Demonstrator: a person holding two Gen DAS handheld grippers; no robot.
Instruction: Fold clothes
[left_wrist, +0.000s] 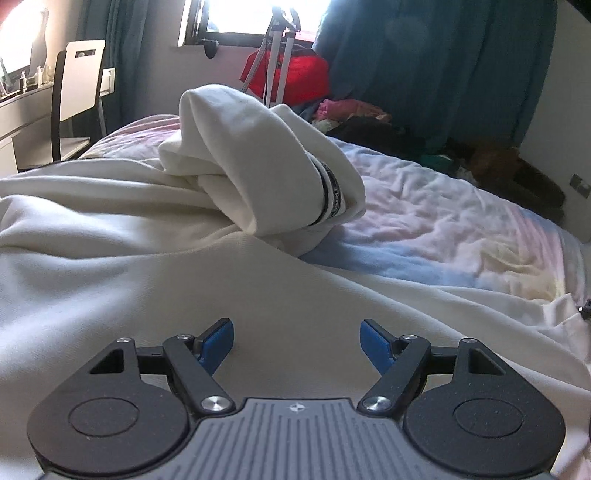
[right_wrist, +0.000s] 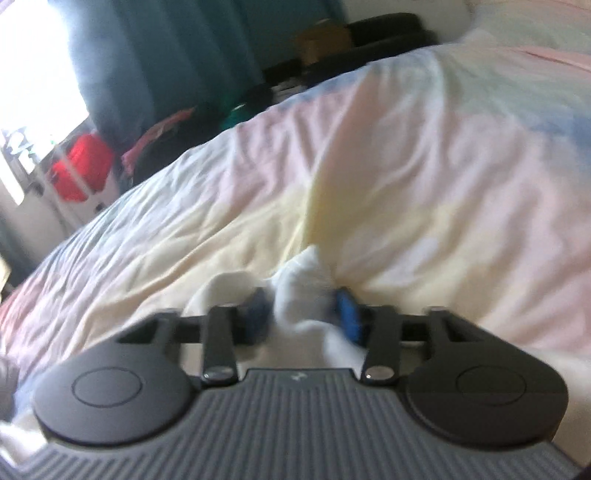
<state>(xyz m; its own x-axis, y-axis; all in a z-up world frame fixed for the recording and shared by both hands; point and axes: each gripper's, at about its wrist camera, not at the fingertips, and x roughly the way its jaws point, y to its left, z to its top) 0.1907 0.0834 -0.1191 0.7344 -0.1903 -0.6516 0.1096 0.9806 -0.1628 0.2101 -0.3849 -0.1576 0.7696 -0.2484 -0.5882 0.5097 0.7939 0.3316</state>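
A white garment (left_wrist: 147, 258) lies spread over the bed in the left wrist view. One sleeve (left_wrist: 266, 158) with a dark striped cuff is bunched up in a hump at the middle. My left gripper (left_wrist: 297, 343) is open and empty, low over the white cloth. In the blurred right wrist view, a fold of the white garment (right_wrist: 301, 291) sits between the blue pads of my right gripper (right_wrist: 303, 314), which is closed on it just above the bed.
The bed sheet (left_wrist: 443, 229) is pastel pink, blue and yellow and wrinkled. A chair (left_wrist: 79, 92) and desk stand at far left. A red bag (left_wrist: 295, 77) and a pile of clothes (left_wrist: 369, 122) lie beyond the bed by teal curtains.
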